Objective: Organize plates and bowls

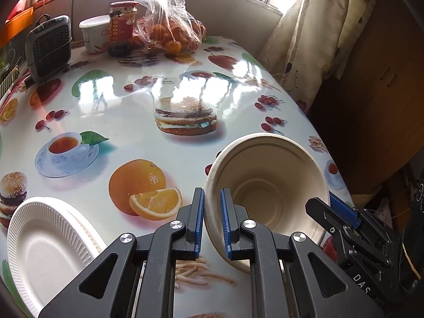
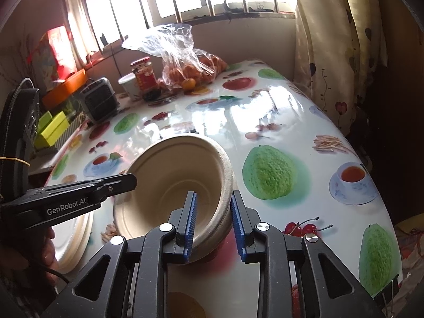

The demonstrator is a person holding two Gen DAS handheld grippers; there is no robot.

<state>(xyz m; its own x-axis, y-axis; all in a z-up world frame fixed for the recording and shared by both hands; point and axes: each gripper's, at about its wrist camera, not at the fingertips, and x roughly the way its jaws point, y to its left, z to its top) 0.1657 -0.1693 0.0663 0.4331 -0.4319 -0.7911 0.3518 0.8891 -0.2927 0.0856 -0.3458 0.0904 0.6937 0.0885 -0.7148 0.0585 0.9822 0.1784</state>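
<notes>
A beige paper bowl [image 1: 267,182] hangs tilted over the table's near right part, its opening facing me. My left gripper [image 1: 212,220] is shut on the bowl's left rim, blue pads pressing both sides of the wall. In the right wrist view the same bowl [image 2: 169,185] has its right rim between the fingers of my right gripper [image 2: 213,225], with a gap showing at the pads. The right gripper [image 1: 330,206] also shows at the bowl's far side, and the left gripper [image 2: 124,182] reaches in from the left. A stack of white ribbed plates [image 1: 45,246] lies at the near left.
On the fruit-print tablecloth [image 1: 127,106] at the back stand a bag of oranges [image 1: 172,31], a red-labelled jar [image 1: 122,26], a white tub [image 1: 94,34] and a small grey fan heater [image 1: 49,45]. A curtain [image 2: 336,53] hangs past the table's right edge. A hand [image 2: 50,246] shows at the lower left.
</notes>
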